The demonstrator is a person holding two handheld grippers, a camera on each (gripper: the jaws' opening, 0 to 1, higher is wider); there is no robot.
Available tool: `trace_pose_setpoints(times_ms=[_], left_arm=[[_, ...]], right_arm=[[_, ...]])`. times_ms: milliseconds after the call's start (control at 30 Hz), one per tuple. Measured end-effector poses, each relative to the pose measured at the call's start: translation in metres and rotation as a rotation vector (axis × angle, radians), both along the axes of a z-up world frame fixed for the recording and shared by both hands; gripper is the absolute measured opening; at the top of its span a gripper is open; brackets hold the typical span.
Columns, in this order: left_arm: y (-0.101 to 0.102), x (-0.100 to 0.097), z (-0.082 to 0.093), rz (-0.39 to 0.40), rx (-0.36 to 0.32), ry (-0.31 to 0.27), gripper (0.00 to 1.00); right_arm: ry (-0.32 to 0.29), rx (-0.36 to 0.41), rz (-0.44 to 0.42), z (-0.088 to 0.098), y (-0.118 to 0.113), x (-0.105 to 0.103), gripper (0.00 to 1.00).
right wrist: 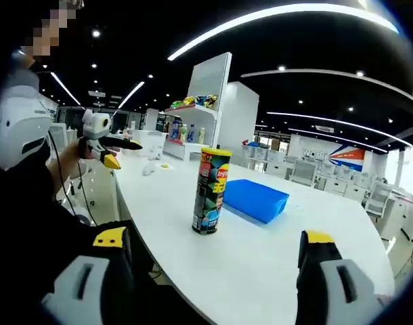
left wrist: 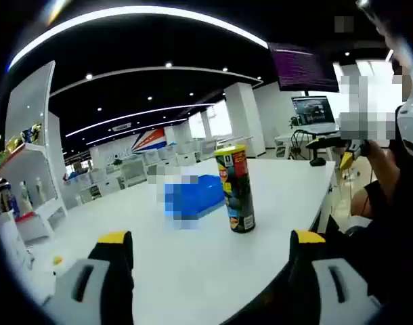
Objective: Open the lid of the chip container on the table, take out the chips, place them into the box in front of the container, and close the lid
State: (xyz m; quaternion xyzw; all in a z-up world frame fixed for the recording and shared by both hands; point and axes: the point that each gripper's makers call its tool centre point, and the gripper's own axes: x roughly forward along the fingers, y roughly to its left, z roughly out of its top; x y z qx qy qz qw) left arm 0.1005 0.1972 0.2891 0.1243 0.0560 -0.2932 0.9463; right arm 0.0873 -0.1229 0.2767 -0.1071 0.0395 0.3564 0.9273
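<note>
An upright chip container [left wrist: 235, 189] with a yellow lid on top stands on the white table [left wrist: 288, 196], well ahead of my left gripper [left wrist: 212, 257], whose jaws are open and hold nothing. Just left of it, behind, lies the flat blue box [left wrist: 205, 193]. In the right gripper view the container [right wrist: 210, 191] stands mid-table with the blue box [right wrist: 255, 199] to its right. My right gripper [right wrist: 215, 261] is open and apart from both. Each gripper shows in the other's view, held in a hand: right gripper [left wrist: 332, 152], left gripper [right wrist: 124, 153].
A person's dark sleeves and body sit at the table's edge [right wrist: 135, 223]. A white shelf with snacks [right wrist: 193, 101] stands beyond the table's far end, and small items [right wrist: 152, 166] lie there. A monitor [left wrist: 313, 112] sits on a desk behind. Bare tabletop surrounds the container.
</note>
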Motion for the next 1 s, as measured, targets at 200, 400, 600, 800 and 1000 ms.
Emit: trace_pose_setpoints(times_ms=[200, 400, 600, 800, 1000], left_arm=[[-0.0007, -0.0016, -0.0007, -0.002, 0.004, -0.002, 0.95], [-0.0004, -0.0013, -0.0009, 0.0, 0.002, 0.0, 0.95], [-0.0007, -0.0004, 0.0001, 0.0, 0.0, 0.0, 0.95], [0.0013, 0.0002, -0.0007, 0.0, -0.002, 0.002, 0.95], [0.0054, 0.0026, -0.0026, 0.01, -0.003, 0.005, 0.95]], right_arm=[[0.003, -0.03, -0.018, -0.0046, -0.0041, 0.0012, 0.96], [0.001, -0.033, -0.021, -0.0047, -0.0056, 0.001, 0.96], [-0.002, -0.031, -0.021, -0.0041, -0.0055, 0.001, 0.96], [0.005, -0.042, -0.021, -0.0068, -0.0046, 0.0032, 0.95], [0.003, -0.045, -0.023, -0.0064, -0.0041, 0.0034, 0.95]])
